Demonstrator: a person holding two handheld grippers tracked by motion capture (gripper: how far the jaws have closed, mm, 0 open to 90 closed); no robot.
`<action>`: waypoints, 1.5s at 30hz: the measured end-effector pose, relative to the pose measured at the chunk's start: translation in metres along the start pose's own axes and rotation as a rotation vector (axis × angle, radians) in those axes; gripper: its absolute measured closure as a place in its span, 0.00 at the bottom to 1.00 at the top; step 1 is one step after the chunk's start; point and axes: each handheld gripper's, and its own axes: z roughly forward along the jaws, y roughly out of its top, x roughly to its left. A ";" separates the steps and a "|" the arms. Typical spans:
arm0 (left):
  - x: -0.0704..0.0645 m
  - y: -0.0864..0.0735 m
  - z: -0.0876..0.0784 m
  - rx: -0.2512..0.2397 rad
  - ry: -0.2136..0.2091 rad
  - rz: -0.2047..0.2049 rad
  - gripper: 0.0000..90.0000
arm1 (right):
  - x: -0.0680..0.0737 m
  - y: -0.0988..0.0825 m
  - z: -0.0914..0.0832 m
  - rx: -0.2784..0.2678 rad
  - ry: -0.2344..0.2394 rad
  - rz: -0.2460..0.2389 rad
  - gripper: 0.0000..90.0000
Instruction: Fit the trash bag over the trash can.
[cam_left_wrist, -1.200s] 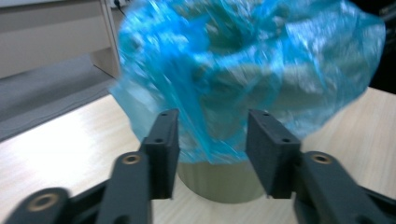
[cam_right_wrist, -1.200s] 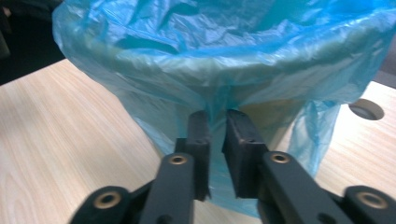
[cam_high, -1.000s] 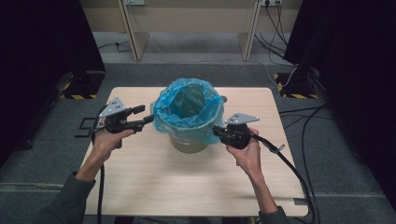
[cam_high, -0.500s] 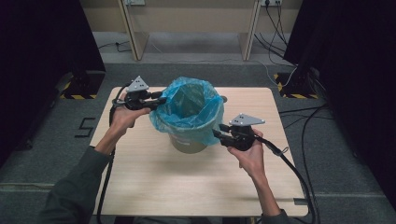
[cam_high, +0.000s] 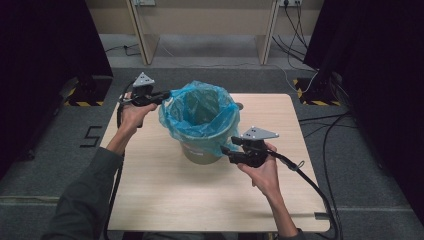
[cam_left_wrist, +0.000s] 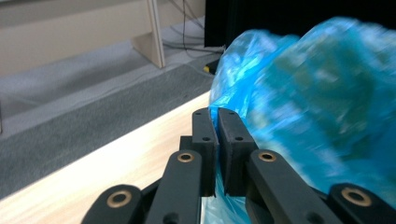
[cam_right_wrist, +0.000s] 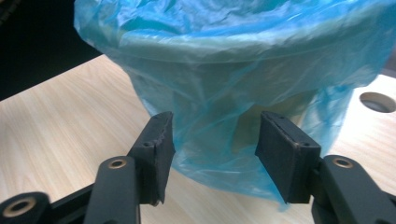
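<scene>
My left tongs (cam_high: 167, 94) just clamped thin blue bag (cam_high: 200, 117) film; right tongs (cam_high: 226, 150) opening, bag between. Hard tug tears it or tips the bin (cam_high: 200, 154).

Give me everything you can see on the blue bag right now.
The blue bag is thin, crinkled, see-through plastic lining a beige bin that stands upright near the middle of the wooden table. Its mouth gapes open, and its edge folds over the rim and drapes down the outside. The left gripper is shut on a fold at the far left edge. The right gripper has just been opening; the hanging skirt lies between its jaws, unpinched.
</scene>
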 end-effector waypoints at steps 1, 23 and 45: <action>0.002 -0.009 0.005 0.024 0.000 0.000 0.95 | 0.001 -0.001 0.002 -0.001 0.006 0.003 0.49; 0.003 -0.061 -0.003 0.021 -0.057 -0.001 0.97 | 0.000 0.003 0.016 -0.028 0.001 0.026 0.45; 0.004 -0.075 -0.021 -0.008 -0.051 -0.010 0.74 | -0.006 -0.004 0.020 0.039 -0.009 -0.133 1.00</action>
